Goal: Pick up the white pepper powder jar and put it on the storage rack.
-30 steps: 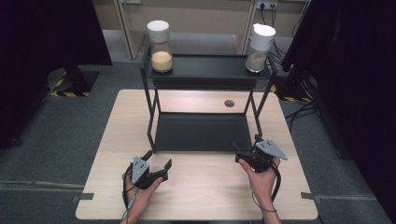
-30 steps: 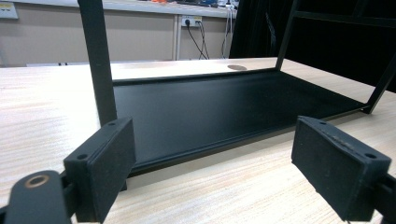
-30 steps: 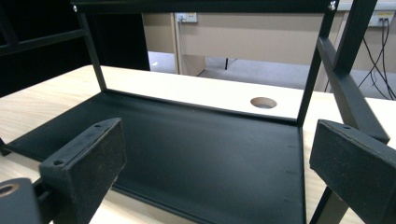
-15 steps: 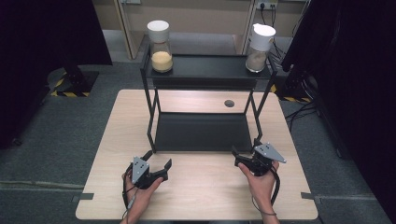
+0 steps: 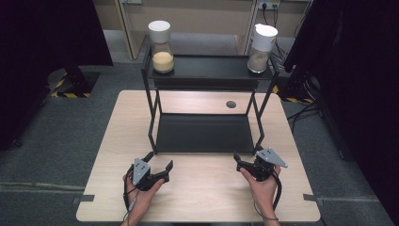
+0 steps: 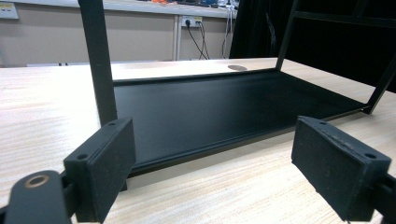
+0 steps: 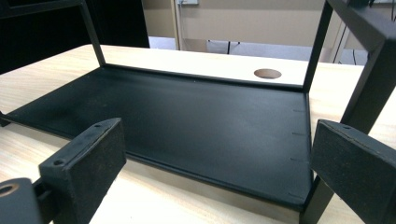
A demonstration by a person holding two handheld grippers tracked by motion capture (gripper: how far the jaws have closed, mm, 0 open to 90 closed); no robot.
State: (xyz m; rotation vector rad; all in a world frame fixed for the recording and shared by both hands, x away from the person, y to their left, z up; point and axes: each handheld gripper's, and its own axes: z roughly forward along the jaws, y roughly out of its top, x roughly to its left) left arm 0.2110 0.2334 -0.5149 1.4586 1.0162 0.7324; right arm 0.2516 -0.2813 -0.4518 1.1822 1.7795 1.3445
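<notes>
High view: the right tool (image 5: 245,165) is edging left toward the rack (image 5: 203,133) from a second ago; the left tool (image 5: 157,168) is resting unchanged, both on the tabletop (image 5: 207,188). Gripper views: both tools are gaping empty, facing the rack's bare lower shelf (image 6: 224,107). The jars (image 5: 163,41) are standing untouched on top, so an approach is probably starting.

Grey carpet floor (image 5: 70,122) surrounds the pale wooden desk (image 5: 202,197) (taped at its near corners); beyond it, a beige wall (image 5: 211,14) with sockets; black curtains (image 5: 357,70) flank it.
</notes>
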